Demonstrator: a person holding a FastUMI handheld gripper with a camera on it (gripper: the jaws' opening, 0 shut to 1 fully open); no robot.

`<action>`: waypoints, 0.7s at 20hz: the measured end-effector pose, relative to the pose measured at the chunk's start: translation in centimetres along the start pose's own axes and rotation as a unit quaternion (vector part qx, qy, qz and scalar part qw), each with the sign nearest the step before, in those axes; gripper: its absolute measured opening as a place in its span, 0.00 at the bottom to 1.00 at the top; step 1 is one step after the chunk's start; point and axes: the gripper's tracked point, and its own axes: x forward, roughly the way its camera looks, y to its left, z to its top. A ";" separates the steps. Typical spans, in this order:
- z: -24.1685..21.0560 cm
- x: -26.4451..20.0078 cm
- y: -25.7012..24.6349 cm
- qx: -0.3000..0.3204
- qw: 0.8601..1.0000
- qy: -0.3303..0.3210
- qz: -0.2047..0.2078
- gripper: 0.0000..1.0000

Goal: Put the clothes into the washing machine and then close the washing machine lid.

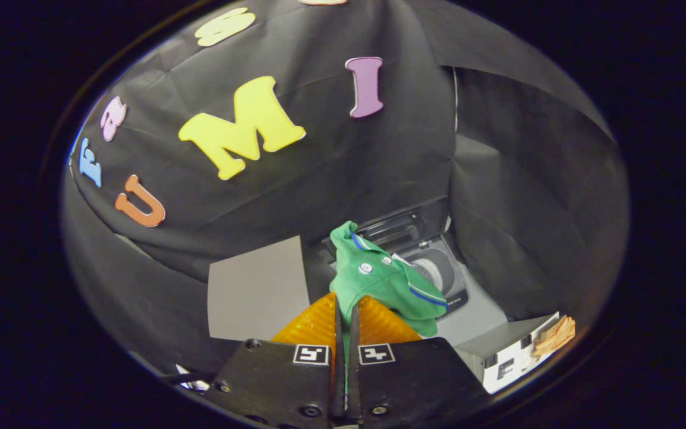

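One green shirt [379,280] is clamped in the claw [346,313], carried toward the open washing machine [438,268] beyond; lowering into the drum is needed next

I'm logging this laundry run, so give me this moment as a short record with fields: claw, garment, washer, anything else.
claw: claw shut on the green shirt
garment: green shirt, pinched between the fingers, hanging ahead of them
washer: washing machine beyond the shirt, lid raised, drum visible
other: orange cloth on a box beside the washer
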 end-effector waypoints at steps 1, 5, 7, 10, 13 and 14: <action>0.1 0.2 -1.1 0.002 1.000 -0.002 -0.006 0.05; -0.3 2.3 -4.4 0.012 1.000 0.010 -0.014 0.05; -0.5 4.1 -5.5 0.016 1.000 0.019 -0.010 0.05; -0.8 6.5 -6.9 0.012 0.999 0.032 0.005 0.05; -0.6 9.2 -7.9 0.014 0.999 0.038 0.016 0.05; -0.7 10.1 -8.3 0.013 0.999 0.039 0.019 0.05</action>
